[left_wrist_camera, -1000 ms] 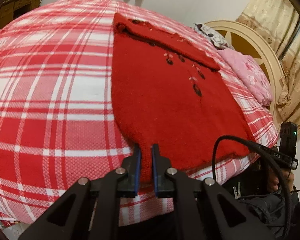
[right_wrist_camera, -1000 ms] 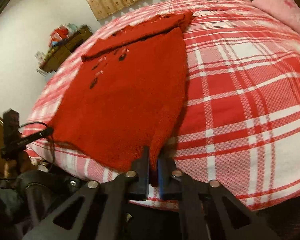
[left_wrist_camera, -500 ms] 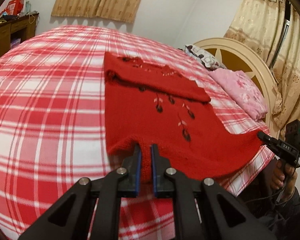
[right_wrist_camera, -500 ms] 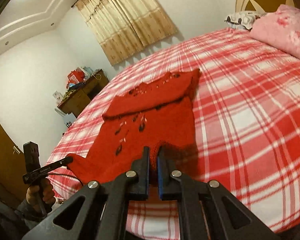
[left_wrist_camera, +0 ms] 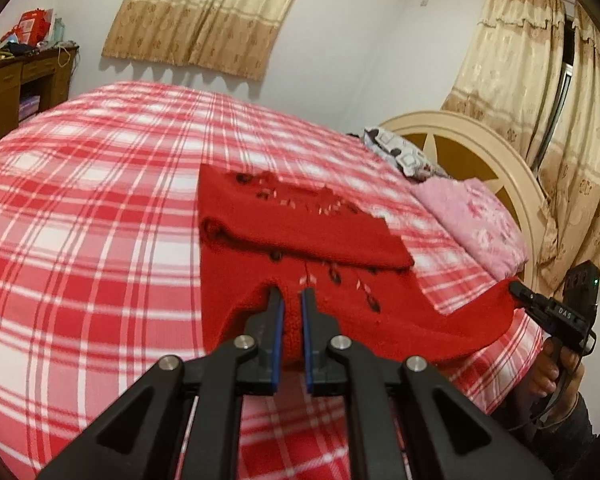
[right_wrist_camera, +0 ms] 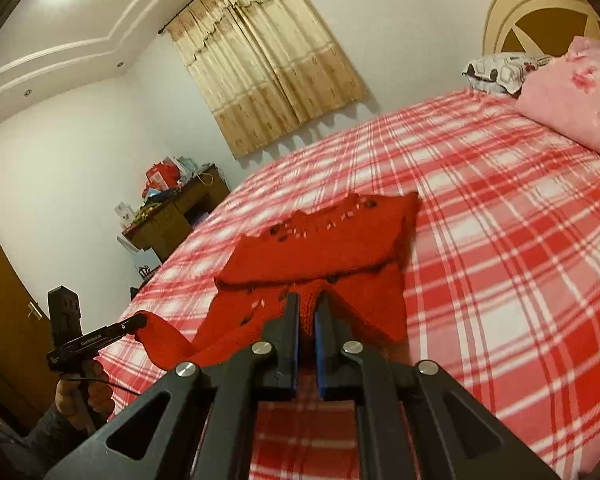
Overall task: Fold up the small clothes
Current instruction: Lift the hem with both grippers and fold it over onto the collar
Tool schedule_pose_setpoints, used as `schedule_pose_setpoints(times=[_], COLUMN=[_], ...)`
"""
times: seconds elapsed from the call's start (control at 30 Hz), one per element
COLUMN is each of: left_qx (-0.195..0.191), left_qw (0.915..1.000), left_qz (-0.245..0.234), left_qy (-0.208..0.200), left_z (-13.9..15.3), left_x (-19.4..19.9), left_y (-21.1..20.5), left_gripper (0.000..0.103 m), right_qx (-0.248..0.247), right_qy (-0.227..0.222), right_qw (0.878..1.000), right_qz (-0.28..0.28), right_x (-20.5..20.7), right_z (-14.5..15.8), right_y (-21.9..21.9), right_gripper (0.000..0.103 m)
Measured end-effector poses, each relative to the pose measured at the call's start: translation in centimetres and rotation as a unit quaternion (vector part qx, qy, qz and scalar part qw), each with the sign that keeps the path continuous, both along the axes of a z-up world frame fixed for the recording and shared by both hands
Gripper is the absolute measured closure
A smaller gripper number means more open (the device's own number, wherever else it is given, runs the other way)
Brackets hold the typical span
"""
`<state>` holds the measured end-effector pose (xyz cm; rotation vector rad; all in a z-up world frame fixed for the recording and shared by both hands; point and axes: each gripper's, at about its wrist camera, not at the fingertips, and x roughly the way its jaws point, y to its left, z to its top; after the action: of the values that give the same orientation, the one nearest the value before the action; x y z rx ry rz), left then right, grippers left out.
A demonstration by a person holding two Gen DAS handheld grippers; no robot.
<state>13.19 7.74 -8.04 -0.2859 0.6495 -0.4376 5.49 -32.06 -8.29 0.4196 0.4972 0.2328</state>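
Knitwear, a red sweater (left_wrist_camera: 312, 232), lay mid-frame on the red-and-white plaid bedspread (left_wrist_camera: 80, 220), its upper part already folded over. The left gripper (left_wrist_camera: 291, 300) was clamped on 1 hem corner, raised off the bed. The right gripper (right_wrist_camera: 306, 306) pinched the other corner, likewise lifted. Pink pillow (left_wrist_camera: 476, 220) and cream headboard (left_wrist_camera: 512, 168) sat at right; beige curtains (left_wrist_camera: 204, 16) hung along the top.
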Motion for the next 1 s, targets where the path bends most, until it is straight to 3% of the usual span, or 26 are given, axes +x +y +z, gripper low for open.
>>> schedule_pose_setpoints(times=[0.33,0.57,1.0], left_qx=[-0.034,-0.056,-0.049], left_qw=[0.9994,0.9979,0.9963], left_qz=[0.005,0.027,0.045], left_qy=[0.002,-0.013,-0.054], left_z=[0.6,2.6,6.0], left_x=[4.2,7.2,14.6], left_y=[-0.5,-0.3,-0.3], left_gripper=[0.095,0.095,0.097], right_qx=[0.015,0.025,-0.003], right_qy=[-0.019,-0.035,-0.059], right_qw=[1.000,0.999,0.998], right_qz=[0.001,0.004,0.001], right_x=[4.2,7.4,14.5], right_z=[1.7,3.9,8.0], right_y=[-0.2,-0.8,-1.0], right_gripper=[0.097,0.097,0.097])
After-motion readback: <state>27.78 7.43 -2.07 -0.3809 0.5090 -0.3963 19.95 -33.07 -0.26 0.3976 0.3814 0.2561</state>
